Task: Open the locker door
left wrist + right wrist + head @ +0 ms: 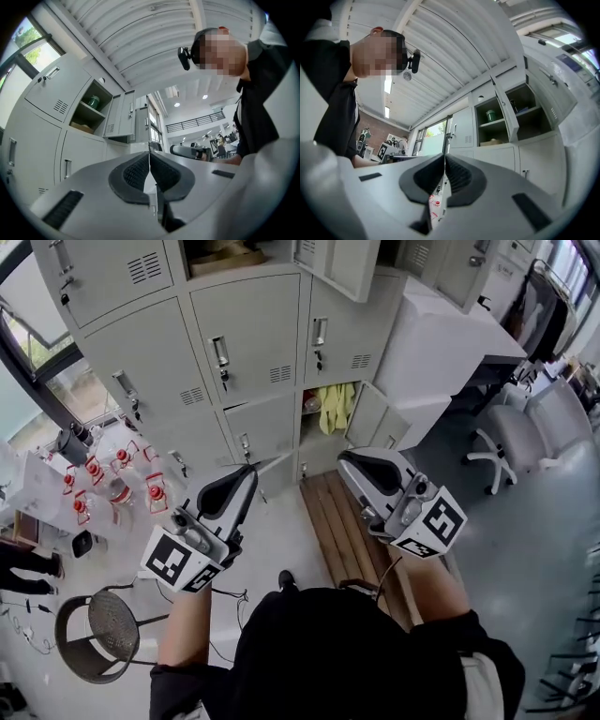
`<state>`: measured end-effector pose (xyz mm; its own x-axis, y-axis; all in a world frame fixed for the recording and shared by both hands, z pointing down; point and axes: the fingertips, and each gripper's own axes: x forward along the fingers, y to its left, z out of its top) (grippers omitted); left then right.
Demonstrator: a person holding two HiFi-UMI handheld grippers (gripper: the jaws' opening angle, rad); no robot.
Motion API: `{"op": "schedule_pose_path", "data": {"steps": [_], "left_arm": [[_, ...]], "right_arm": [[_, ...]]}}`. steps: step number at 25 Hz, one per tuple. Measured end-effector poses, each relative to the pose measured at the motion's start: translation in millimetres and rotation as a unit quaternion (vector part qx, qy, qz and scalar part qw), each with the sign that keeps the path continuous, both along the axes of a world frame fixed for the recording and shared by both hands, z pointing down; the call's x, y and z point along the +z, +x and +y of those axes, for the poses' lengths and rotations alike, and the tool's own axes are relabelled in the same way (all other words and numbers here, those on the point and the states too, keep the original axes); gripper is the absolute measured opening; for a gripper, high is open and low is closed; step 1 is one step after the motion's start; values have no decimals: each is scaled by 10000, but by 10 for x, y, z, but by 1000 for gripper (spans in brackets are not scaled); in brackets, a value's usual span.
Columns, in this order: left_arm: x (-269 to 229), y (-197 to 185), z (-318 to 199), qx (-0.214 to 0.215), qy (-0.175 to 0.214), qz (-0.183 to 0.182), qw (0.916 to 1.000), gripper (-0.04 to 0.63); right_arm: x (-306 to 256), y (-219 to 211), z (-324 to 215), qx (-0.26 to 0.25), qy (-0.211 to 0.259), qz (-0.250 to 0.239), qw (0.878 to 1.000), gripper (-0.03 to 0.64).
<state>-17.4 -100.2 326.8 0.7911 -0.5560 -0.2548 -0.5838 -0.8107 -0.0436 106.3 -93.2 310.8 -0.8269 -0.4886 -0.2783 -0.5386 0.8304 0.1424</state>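
Note:
A wall of grey lockers fills the top of the head view. One upper door hangs open, and a lower compartment with yellow cloth inside is open too. My left gripper and right gripper are held low in front of the lockers, well short of them. In the left gripper view my left gripper is shut with nothing in it. The right gripper is likewise shut and empty. An open locker holding a green jar shows beside its door.
A wooden slatted platform lies on the floor under the lockers. Bottles with red caps stand at the left, and a round stool sits at lower left. A white desk and a grey office chair are at the right.

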Motion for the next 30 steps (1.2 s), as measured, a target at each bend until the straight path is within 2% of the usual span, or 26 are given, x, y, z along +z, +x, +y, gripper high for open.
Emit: {"op": "schedule_pose_path", "data": {"steps": [4, 7, 12, 19, 23, 27, 30], "left_arm": [[396, 144, 357, -348, -123, -308, 9988, 17], [666, 266, 760, -422, -274, -413, 9979, 17], [999, 359, 1415, -493, -502, -498, 9963, 17], [1281, 361, 1822, -632, -820, -634, 9926, 17], [1161, 370, 1899, -547, -506, -517, 9959, 17], [1269, 363, 1905, -251, -646, -465, 9965, 17], [1254, 316, 1973, 29, -602, -414, 9973, 17]], "right_arm": [[394, 128, 335, 0, -386, -20, 9993, 18], [716, 113, 696, -145, -673, -100, 9976, 15], [1155, -111, 1308, -471, -690, 17, 9965, 12], [1435, -214, 1600, -839, -984, -57, 9916, 12], [1490, -203, 1725, -813, -1048, 82, 9911, 11], [1536, -247, 1750, -639, -1044, 242, 9922, 11], [1529, -386, 1813, -559, -1019, 372, 9925, 11]]}}
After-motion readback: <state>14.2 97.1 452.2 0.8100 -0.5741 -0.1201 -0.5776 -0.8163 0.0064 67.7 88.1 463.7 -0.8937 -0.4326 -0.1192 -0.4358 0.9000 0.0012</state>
